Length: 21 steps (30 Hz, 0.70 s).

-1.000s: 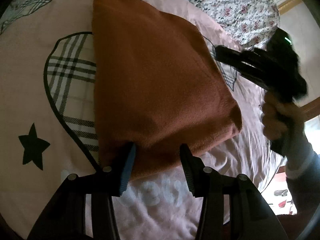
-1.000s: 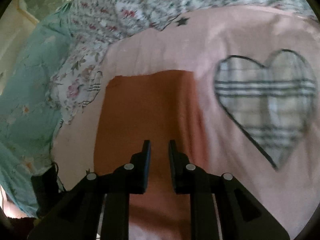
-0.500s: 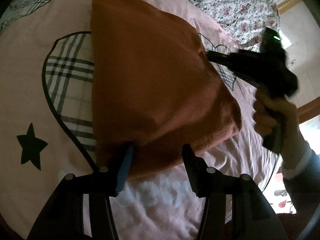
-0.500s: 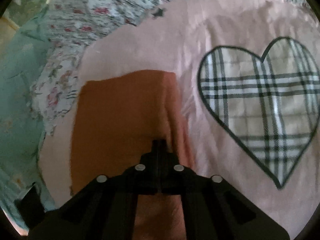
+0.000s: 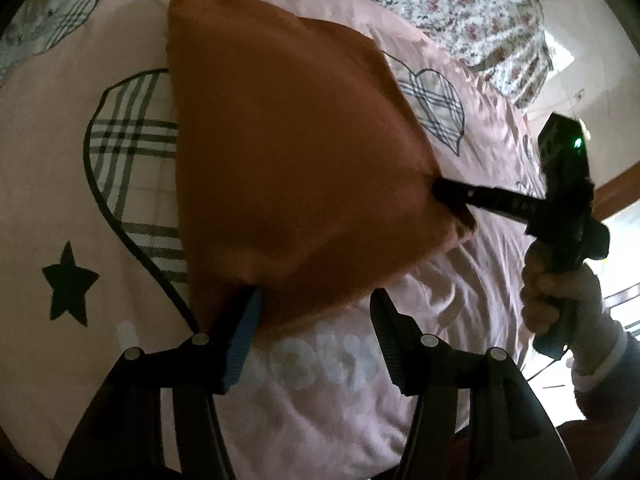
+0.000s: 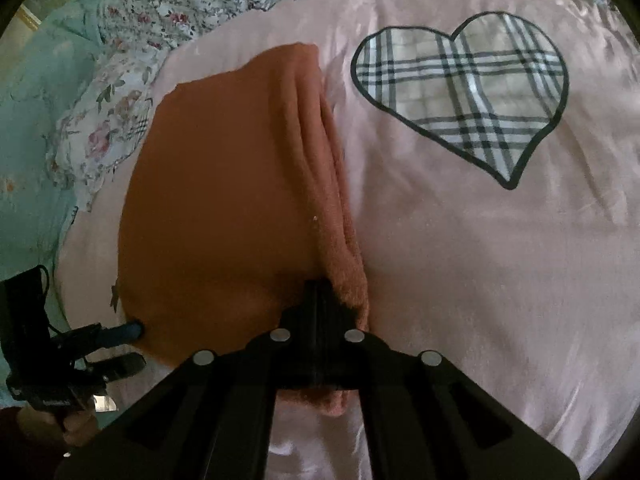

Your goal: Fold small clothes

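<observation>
Starting nearest: finding the left gripper [image 5: 316,304] standing spread, having just been opening, with the near hem of the cloth [image 5: 288,152] lying between its fingers and neither pad pressing on it. Finding the right gripper [image 6: 316,286] pressed together, its tips touching the cloth's near right corner, beside the stacked fold edges; not being able to tell whether any fabric is pinched there. Seeing one hand [image 5: 560,292] gripping that tool's handle at the right. Judging the cloth to be light, soft and limp, thick and fleecy rather than slippery, not fragile, likely sagging and sliding out of its layers if lifted by one point. Judging the best hold to be at the two near corners, catching all layers together, one gripper on each. Placing the cloth on the pink quilt [image 5: 320,400], folded into a rough rectangle running from near to far and covering part of a plaid heart [image 5: 128,128] on the left. Counting: one cloth, two grippers, three plaid hearts and two dark stars [image 5: 70,284] in the left view. Noting floral bedding [image 5: 460,12] beyond the quilt, farthest off.
</observation>
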Each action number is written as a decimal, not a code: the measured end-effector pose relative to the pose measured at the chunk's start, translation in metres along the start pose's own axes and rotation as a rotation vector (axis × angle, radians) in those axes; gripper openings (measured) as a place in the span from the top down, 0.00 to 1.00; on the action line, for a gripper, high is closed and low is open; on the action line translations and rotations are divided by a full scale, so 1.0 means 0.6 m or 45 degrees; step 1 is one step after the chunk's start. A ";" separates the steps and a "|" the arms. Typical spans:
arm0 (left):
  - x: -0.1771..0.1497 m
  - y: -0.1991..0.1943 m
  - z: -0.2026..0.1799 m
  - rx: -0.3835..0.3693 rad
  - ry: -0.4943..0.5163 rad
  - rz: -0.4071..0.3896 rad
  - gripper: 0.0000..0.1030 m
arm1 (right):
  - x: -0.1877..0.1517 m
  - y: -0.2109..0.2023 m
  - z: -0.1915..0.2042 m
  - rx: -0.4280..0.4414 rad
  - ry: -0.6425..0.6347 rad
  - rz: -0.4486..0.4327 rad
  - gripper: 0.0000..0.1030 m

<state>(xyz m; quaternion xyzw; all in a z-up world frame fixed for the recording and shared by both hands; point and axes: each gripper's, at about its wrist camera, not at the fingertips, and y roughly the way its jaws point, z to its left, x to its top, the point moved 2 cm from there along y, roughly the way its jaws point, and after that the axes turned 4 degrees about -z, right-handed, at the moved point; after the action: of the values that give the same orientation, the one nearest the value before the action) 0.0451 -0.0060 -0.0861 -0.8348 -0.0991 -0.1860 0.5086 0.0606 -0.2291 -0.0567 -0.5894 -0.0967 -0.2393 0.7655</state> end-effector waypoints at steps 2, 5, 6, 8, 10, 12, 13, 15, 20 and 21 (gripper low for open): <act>-0.005 -0.010 -0.004 0.009 0.017 -0.002 0.42 | -0.004 -0.025 0.006 0.008 0.011 -0.036 0.97; -0.016 -0.029 -0.004 0.026 0.037 -0.008 0.41 | -0.021 -0.060 0.010 0.026 0.028 -0.067 0.97; -0.022 -0.035 -0.002 0.040 0.047 -0.012 0.41 | -0.029 -0.070 0.014 0.038 0.031 -0.073 0.97; -0.029 -0.050 0.002 0.081 0.072 -0.030 0.41 | -0.047 -0.086 0.026 0.052 0.020 -0.076 0.96; -0.039 -0.066 0.006 0.132 0.095 -0.059 0.41 | -0.070 -0.097 0.042 0.068 0.001 -0.076 0.93; -0.046 -0.080 0.012 0.177 0.113 -0.082 0.41 | -0.090 -0.103 0.054 0.067 -0.008 -0.077 0.81; -0.050 -0.088 0.015 0.197 0.121 -0.094 0.40 | -0.100 -0.106 0.061 0.063 -0.012 -0.080 0.69; -0.060 -0.105 0.022 0.251 0.140 -0.123 0.38 | -0.121 -0.112 0.076 0.057 -0.024 -0.092 0.62; -0.086 -0.134 0.035 0.364 0.178 -0.164 0.31 | -0.163 -0.124 0.104 0.029 -0.101 -0.070 0.59; -0.095 -0.140 0.037 0.393 0.183 -0.168 0.31 | -0.170 -0.128 0.107 0.019 -0.118 -0.070 0.57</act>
<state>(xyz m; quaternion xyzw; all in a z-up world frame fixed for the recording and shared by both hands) -0.0321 0.0540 -0.0505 -0.7230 -0.1443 -0.2608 0.6233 -0.0559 -0.1570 -0.0162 -0.5913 -0.1500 -0.2317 0.7577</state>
